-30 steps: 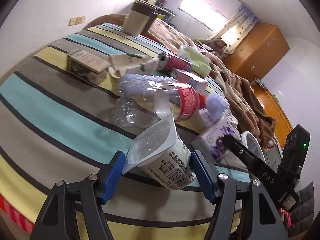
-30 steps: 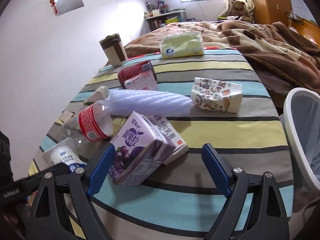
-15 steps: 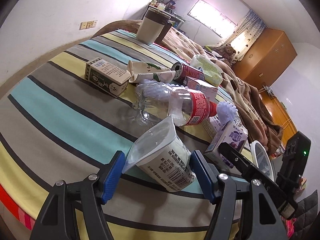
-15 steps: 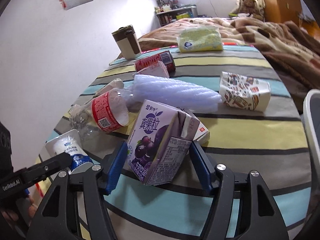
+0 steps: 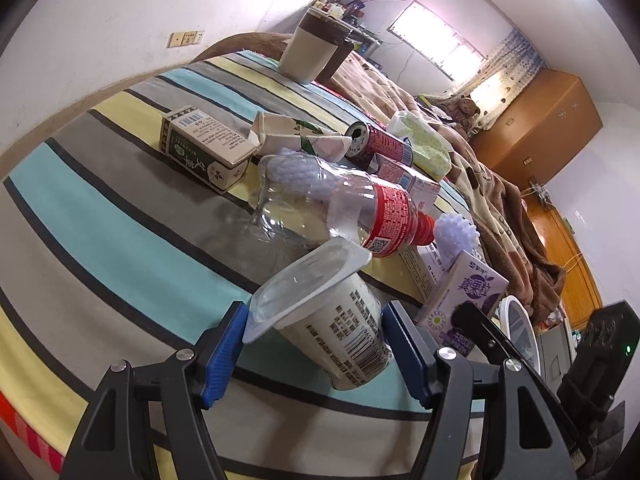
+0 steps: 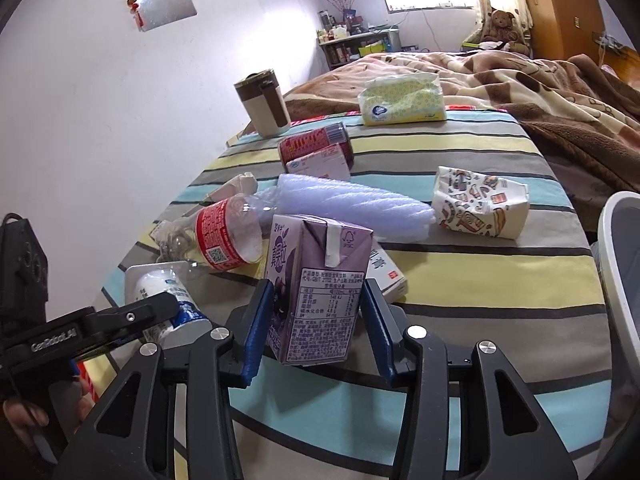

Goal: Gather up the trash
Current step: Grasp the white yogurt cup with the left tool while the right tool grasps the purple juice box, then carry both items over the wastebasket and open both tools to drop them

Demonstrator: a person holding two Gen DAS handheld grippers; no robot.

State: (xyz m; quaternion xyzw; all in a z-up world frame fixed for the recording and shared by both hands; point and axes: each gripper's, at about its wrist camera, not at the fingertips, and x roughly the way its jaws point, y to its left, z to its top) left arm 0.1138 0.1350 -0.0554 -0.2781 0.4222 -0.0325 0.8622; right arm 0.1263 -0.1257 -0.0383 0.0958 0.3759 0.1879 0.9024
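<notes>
My left gripper is shut on a white yogurt cup with a clear lid, tilted just above the striped cloth. The cup also shows in the right wrist view. My right gripper is shut on a purple grape milk carton, which stands upright; the carton also shows in the left wrist view. A crushed clear bottle with a red label lies behind the cup. A white bin stands off the table's right edge.
On the striped table lie a green carton, a red can, a bubble-wrap roll, a crushed paper cup, a tissue pack and a brown-and-cream mug. A bed with a brown blanket lies behind.
My right gripper moved in around the purple carton and closed on it. The left gripper kept hold of the yogurt cup and shifted slightly.
</notes>
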